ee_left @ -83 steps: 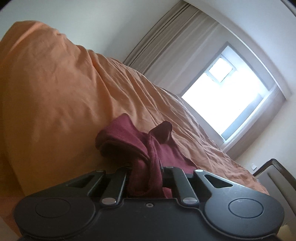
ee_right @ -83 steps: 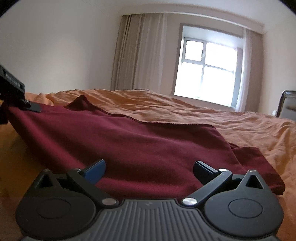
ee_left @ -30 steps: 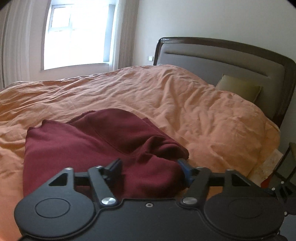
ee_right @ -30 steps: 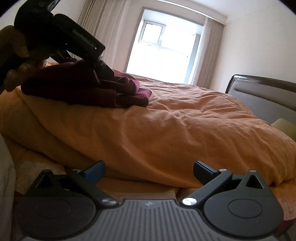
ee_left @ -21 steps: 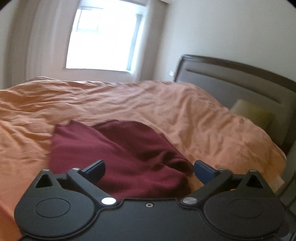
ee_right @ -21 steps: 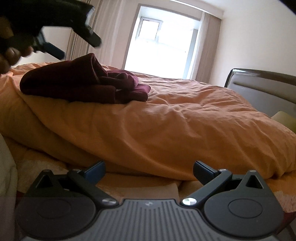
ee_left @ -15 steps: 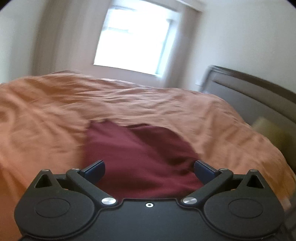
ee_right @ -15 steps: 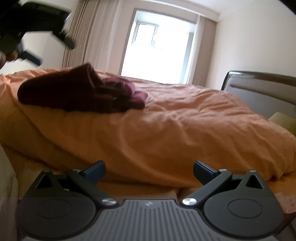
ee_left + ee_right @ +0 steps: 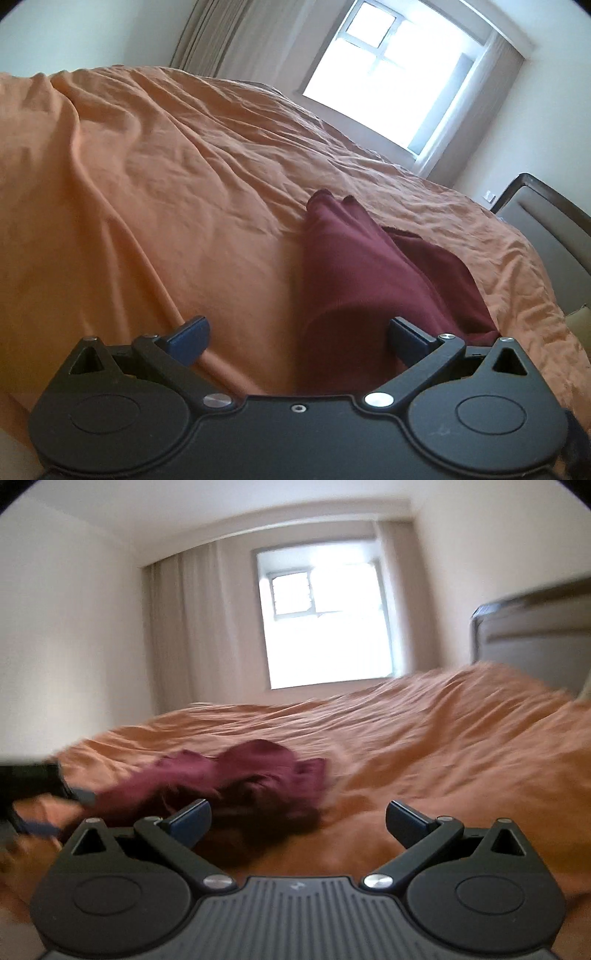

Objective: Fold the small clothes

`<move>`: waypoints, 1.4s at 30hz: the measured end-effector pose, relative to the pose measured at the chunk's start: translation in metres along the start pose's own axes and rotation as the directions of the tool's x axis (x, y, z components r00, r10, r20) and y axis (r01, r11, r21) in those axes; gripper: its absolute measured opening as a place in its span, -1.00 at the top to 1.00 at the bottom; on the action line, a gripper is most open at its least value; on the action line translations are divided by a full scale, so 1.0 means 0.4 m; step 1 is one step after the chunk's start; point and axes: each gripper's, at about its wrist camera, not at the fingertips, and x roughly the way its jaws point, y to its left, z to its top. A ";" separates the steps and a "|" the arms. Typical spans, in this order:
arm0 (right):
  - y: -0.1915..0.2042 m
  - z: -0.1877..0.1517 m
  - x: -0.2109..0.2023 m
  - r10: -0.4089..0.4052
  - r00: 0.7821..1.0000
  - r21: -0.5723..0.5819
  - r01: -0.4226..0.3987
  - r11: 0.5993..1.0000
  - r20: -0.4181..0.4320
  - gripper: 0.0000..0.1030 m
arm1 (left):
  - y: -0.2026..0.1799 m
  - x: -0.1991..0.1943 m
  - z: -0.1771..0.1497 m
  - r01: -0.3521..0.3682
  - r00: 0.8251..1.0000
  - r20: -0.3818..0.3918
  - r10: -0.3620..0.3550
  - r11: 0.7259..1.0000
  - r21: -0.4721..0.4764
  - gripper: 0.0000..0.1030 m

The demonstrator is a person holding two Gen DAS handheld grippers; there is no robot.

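- two grippers were in view, each with its jaws spread wide and nothing between them: the left gripper point(image 9: 297, 336) hung low over the bed, and the right gripper point(image 9: 297, 818) was also low over the bedding.
- no brand name or readable writing showed; only a small pale emblem sat on the ribbed grey top of the right gripper's body, too small to read.
- the maroon garment point(image 9: 369, 266) lay folded on the orange duvet point(image 9: 147, 177), its near end reaching to the left gripper's body and close by the right-hand blue pad point(image 9: 406, 338), with a second layer showing along its far right edge.
- in the right wrist view the same maroon garment point(image 9: 258, 779) was blurred, a bunched heap just beyond the left-hand finger; the left gripper point(image 9: 79, 795) showed as a dark smear at the picture's left edge, beside the cloth.
- the duvet was creased all over and covered the whole bed.
- a bright window point(image 9: 399, 74) stood behind the bed, with pale curtains point(image 9: 192, 627) drawn to one side of it and plain light walls around.
- a dark-framed padded headboard point(image 9: 546, 221) rose at the right, with a pale cushion point(image 9: 581, 325) just visible at the frame's edge.
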 end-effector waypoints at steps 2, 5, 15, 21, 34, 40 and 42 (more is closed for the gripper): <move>-0.011 0.036 0.045 0.147 0.988 0.051 -0.144 0.988 -0.055 -1.00 | -0.008 0.000 -0.007 -0.007 1.000 0.011 0.007 0.999 0.036 -0.99; -0.010 0.084 0.112 0.243 0.963 0.103 -0.232 0.967 -0.113 -1.00 | -0.023 0.009 -0.018 -0.018 1.000 0.016 0.017 0.998 0.067 -0.99; -0.014 0.097 0.283 0.187 0.954 0.130 -0.160 0.979 -0.235 -1.00 | -0.041 0.016 -0.057 -0.035 0.999 0.032 0.032 0.991 0.129 -0.99; -0.031 0.087 0.330 0.170 0.962 0.217 -0.123 0.968 -0.213 -0.82 | -0.040 0.019 -0.056 -0.028 0.999 0.027 0.025 0.992 0.124 -0.99; -0.011 0.094 0.333 0.041 0.989 0.123 -0.023 0.992 -0.145 0.81 | -0.034 0.008 -0.040 0.016 1.000 0.025 -0.017 0.998 0.056 -0.99; -0.048 0.124 0.298 -0.003 0.997 0.129 0.014 0.992 -0.083 0.82 | -0.047 -0.017 -0.025 0.038 0.997 0.061 -0.040 0.999 0.038 -0.99; -0.066 0.114 0.310 -0.019 0.994 0.148 0.035 0.988 -0.107 0.82 | -0.049 -0.009 -0.029 0.029 0.999 0.038 -0.031 0.998 0.053 -0.99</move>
